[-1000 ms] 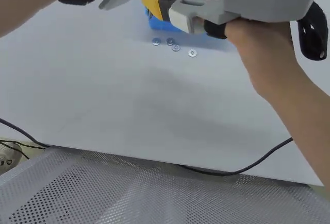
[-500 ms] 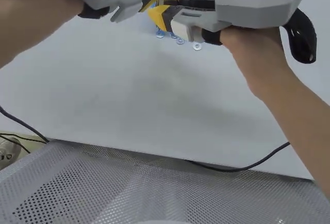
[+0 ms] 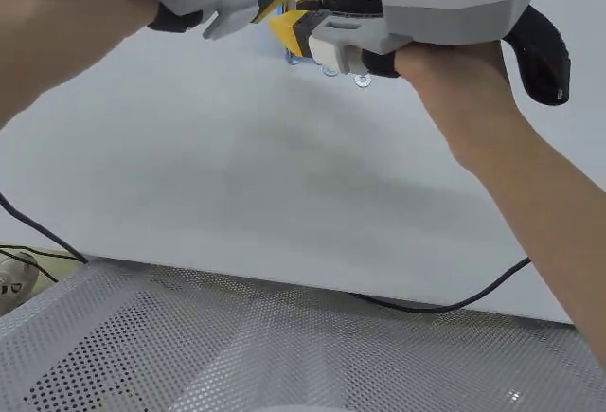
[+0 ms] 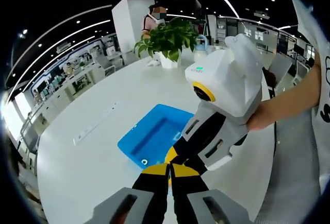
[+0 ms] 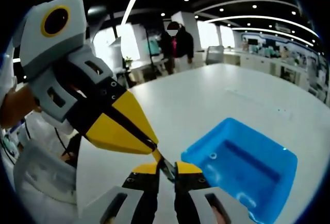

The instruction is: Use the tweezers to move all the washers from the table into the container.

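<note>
Step in hand: judged as getting the thin dark metal tweezers (image 5: 164,163) settled in a gripper before any pick; no washer is being carried yet.
Doing it well: seat the tweezers straight along the jaws with the tips left free, and release with one gripper only once the other has a firm hold. Then come down low and slow, since a flat washer probably slides away if nudged.
Left gripper (image 4: 169,168): yellow jaws drawn together, and in the right gripper view they pinch the tweezers at their tip.
Right gripper (image 5: 166,170): jaws nearly together around the tweezers' other end; whether they clamp it I cannot tell.
Small silver ring washers (image 3: 362,80): several lie flat toward the far edge of the white counter (image 3: 284,175), just under the grippers' tips.
Blue shallow plastic container (image 4: 154,131): just beyond those washers, further toward the far edge.
Washer already in the container (image 5: 213,155): at least one lies on its floor.
Progress: early to midway, by my estimate.
</note>
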A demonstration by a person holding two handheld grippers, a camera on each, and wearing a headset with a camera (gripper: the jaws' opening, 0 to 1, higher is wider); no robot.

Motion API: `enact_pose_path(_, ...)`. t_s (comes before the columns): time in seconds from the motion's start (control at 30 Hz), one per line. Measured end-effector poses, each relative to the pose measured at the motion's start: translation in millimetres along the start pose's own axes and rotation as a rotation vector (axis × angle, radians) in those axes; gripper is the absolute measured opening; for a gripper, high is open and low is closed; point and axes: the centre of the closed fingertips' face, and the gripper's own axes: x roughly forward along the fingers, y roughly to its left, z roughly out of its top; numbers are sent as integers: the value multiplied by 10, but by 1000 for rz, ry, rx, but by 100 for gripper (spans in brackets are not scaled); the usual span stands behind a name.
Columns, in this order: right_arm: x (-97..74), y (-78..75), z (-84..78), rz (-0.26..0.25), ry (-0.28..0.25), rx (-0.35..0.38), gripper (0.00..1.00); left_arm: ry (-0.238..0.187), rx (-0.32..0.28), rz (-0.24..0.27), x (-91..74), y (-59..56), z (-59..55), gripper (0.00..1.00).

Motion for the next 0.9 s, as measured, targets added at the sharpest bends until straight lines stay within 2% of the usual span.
enact_pose_path(0.27, 0, -6, 3, 19, -7, 34, 7, -5, -27, -11, 12, 19, 11, 0)
enact_pose_path(0.47, 8, 5, -4, -24, 28, -77, 4, -4, -28, -18, 28, -14, 28, 0)
enact_pose_path(0.57, -11, 32, -23, -28, 34, -89, 4, 3, 1, -18, 34, -55, 38, 0)
enact_pose_path(0.7, -59, 60, 4, -16, 32, -85, 4, 6, 0, -22, -18, -54, 51, 0)
enact_pose_path(0.9, -172, 142, 129, -25, 26, -137, 3, -17, 13, -34, -130, -79, 175, 0)
